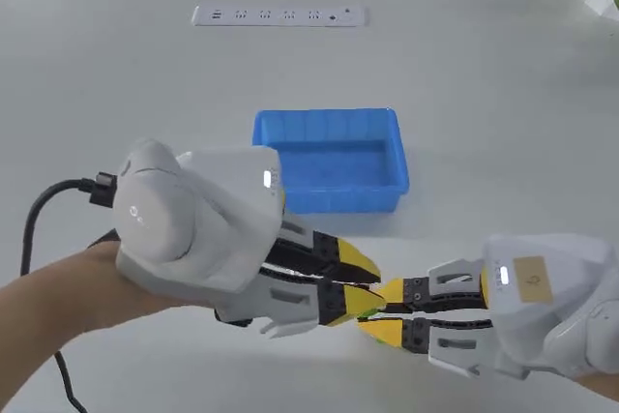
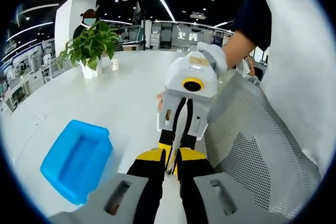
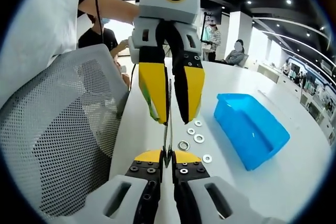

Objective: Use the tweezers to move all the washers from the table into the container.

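My left gripper point(image 2: 169, 157) has a rounded white housing with a small lit strip on its top edge. A black cable point(image 1: 39, 215) plugs into its rear. Ahead of that housing, black linkages end in yellow fingertips point(image 1: 356, 260). Opposite the left gripper, my right gripper point(image 3: 167, 157) is built alike, with a white shell, a tan square label point(image 1: 530, 279), black finger blocks dotted with small screws point(image 3: 139, 169), and yellow pads point(image 3: 187, 157). I wear a dark sleeve point(image 2: 252, 9).

My head view looked down on the table point(image 1: 484, 65). My gripper views faced each other closely, sharing tweezers point(image 3: 168, 129) and container point(image 3: 254, 127).
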A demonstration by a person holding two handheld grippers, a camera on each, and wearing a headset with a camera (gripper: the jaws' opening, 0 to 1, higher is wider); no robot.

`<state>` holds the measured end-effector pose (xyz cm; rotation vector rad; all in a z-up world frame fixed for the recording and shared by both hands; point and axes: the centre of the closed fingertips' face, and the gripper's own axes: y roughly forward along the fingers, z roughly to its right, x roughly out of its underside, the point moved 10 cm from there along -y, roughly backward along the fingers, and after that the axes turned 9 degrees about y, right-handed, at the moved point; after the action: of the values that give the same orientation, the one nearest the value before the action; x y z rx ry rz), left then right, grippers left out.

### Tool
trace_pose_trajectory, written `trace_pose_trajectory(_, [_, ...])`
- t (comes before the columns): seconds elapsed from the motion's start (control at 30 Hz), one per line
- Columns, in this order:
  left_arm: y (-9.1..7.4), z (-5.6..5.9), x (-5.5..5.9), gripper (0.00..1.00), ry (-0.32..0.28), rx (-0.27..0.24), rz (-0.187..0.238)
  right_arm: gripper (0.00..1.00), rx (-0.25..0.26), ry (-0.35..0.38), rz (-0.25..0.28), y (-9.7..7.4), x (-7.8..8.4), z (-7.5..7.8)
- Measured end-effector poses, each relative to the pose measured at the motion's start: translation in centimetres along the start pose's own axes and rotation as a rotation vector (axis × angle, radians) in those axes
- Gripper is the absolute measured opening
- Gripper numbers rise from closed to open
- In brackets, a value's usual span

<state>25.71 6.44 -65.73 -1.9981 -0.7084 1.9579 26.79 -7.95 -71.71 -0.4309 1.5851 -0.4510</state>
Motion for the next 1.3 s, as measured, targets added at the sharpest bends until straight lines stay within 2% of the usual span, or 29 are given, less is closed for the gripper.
trace_pose_trajectory(0.07, [0.1,0.1,0.2,0.09,0.006,0.026,-0.019,0.07,0.0,0.005,0.002,0.0,0.0,0.0])
trace_pose_trajectory(0.1, [0.1,0.2,0.2,0.07,0.005,0.029,-0.015,0.07,0.001,0.004,0.002,0.0,0.0,0.0])
trace_pose_trajectory(0.23, [0.2,0.1,0.3,0.07,-0.004,0.033,0.005,0.07,-0.002,0.01,0.003,-0.2,0.1,0.1])
trace_pose_trajectory(0.37, [0.5,0.1,0.4,0.07,-0.008,0.023,0.044,0.07,0.0,0.017,0.005,-0.3,0.2,0.1])
trace_pose_trajectory(0.43, [0.6,0.0,0.4,0.06,0.0,0.017,0.054,0.07,0.003,0.009,-0.001,-0.3,0.1,0.1])
trace_pose_trajectory(0.47, [0.6,0.1,0.4,0.06,0.001,0.02,0.055,0.07,0.003,-0.022,-0.009,-0.3,0.1,0.0])
trace_pose_trajectory(0.63, [0.6,0.1,0.4,0.06,0.026,0.016,0.051,0.1,0.002,-0.034,-0.026,-0.1,-0.2,0.1])
trace_pose_trajectory(0.8, [0.3,0.2,0.5,0.06,0.038,0.001,0.047,0.1,-0.029,-0.06,-0.032,0.6,-1.0,-0.2])
trace_pose_trajectory(0.93, [-0.4,0.3,0.7,0.06,0.051,-0.03,0.043,0.11,-0.012,-0.075,-0.03,1.0,-1.5,-0.1])
trace_pose_trajectory(1.0, [-0.8,0.3,0.9,0.06,0.034,-0.034,0.048,0.11,-0.011,-0.069,-0.03,1.2,-1.6,-0.1])
trace_pose_trajectory(1.1, [-1.1,0.3,1.0,0.06,0.043,-0.044,0.041,0.11,-0.006,-0.102,-0.033,1.5,-1.8,-0.4])
trace_pose_trajectory(1.3, [-2.0,0.2,1.0,0.06,0.061,-0.056,0.025,0.11,-0.008,-0.097,-0.032,1.8,-2.2,-0.2])
